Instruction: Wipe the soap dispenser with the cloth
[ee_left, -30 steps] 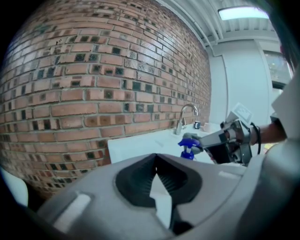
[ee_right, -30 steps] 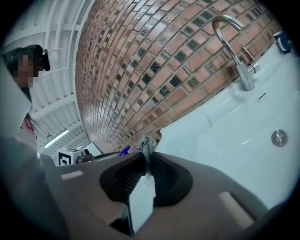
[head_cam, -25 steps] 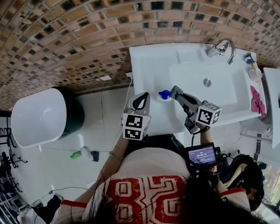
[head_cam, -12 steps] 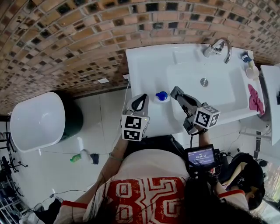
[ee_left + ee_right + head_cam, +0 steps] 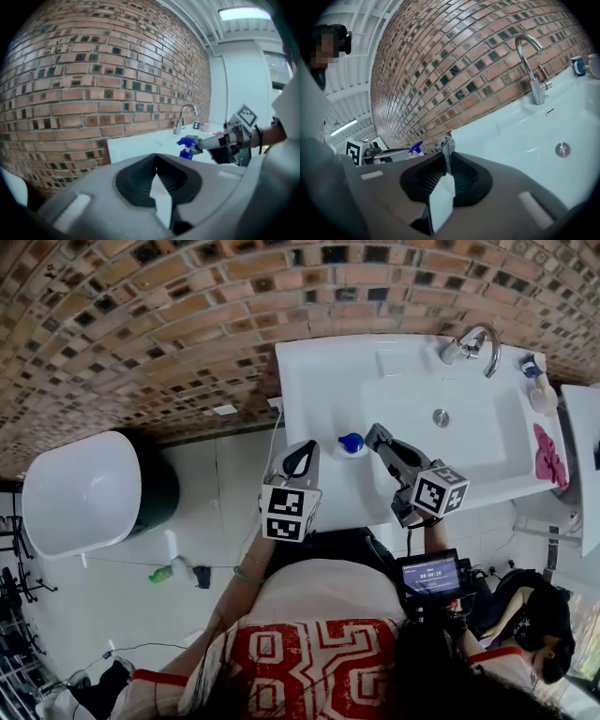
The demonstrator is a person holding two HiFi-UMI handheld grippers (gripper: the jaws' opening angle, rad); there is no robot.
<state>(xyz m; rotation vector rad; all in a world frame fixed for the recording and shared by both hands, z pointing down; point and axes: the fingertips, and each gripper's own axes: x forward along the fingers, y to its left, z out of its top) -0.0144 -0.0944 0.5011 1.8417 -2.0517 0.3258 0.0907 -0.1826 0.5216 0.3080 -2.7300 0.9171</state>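
The soap dispenser (image 5: 351,443), white with a blue pump head, stands on the sink counter's left part (image 5: 309,381). My right gripper (image 5: 378,437) is just to its right, shut on a small grey cloth (image 5: 446,146). In the left gripper view the cloth end (image 5: 200,143) meets the dispenser's blue head (image 5: 187,142). My left gripper (image 5: 305,448) hovers left of the dispenser over the counter's front edge. Its jaws stand together with nothing held (image 5: 155,161).
A chrome faucet (image 5: 478,343) stands behind the basin (image 5: 469,427). A pink cloth (image 5: 547,454) and small bottles (image 5: 539,390) lie on the counter's right end. A brick wall runs behind. A white toilet (image 5: 80,491) and a dark bin (image 5: 161,486) are on the floor to the left.
The head view has shifted slightly. Both grippers stay in the same places on either side of the dispenser.
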